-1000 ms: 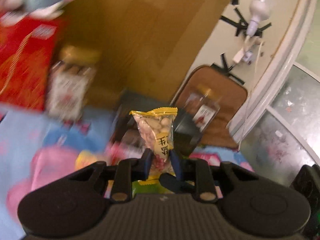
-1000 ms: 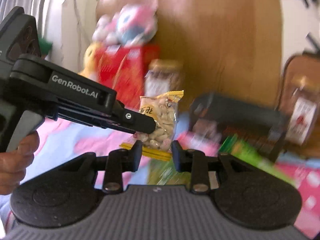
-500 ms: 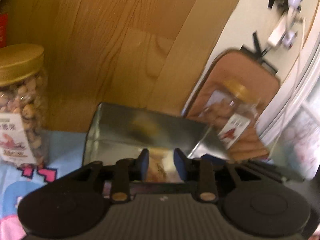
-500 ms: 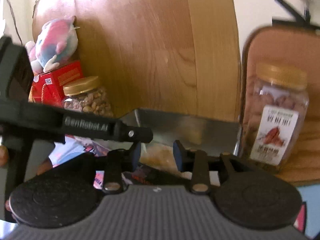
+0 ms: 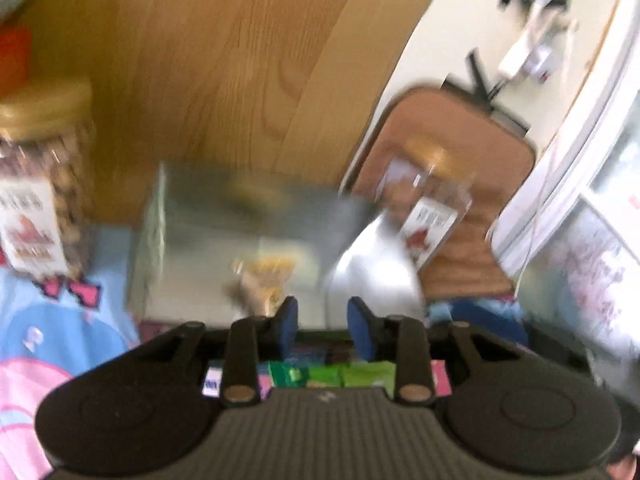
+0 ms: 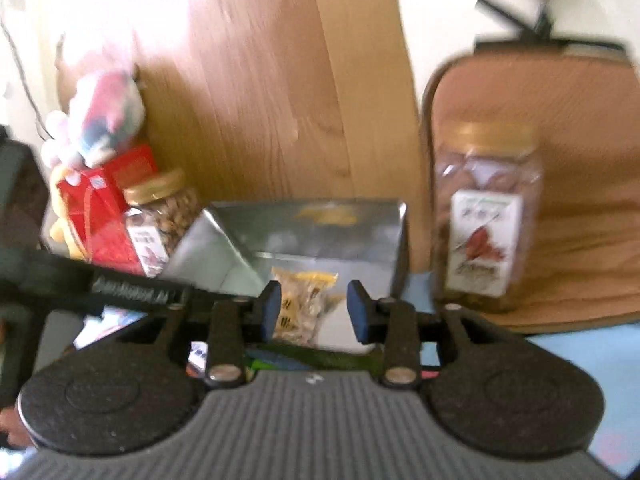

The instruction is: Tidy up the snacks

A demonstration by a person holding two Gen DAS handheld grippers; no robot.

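A peanut packet [image 5: 262,280] with a yellow top lies inside an open silver tin [image 5: 192,248], free of both grippers. My left gripper [image 5: 323,326] hangs just in front of the tin, open, with nothing between its blue pads. In the right wrist view the same packet [image 6: 304,300] shows through the gap of my right gripper [image 6: 314,314], which is open and not pressing on it. The tin [image 6: 320,232] stands against a wooden panel. The left gripper's black arm [image 6: 132,292] reaches in from the left.
A gold-lidded nut jar [image 6: 160,220] stands left of the tin and another jar [image 6: 484,216] stands to its right, on a brown cushion [image 6: 560,160]. A red box [image 6: 100,208] and a plush toy [image 6: 100,120] sit at far left. Green packets [image 5: 360,372] lie below the left gripper.
The left gripper held the peanut packet upright a second ago; it has since let go, and the packet now lies in the tin. Both grippers swung towards the tin.
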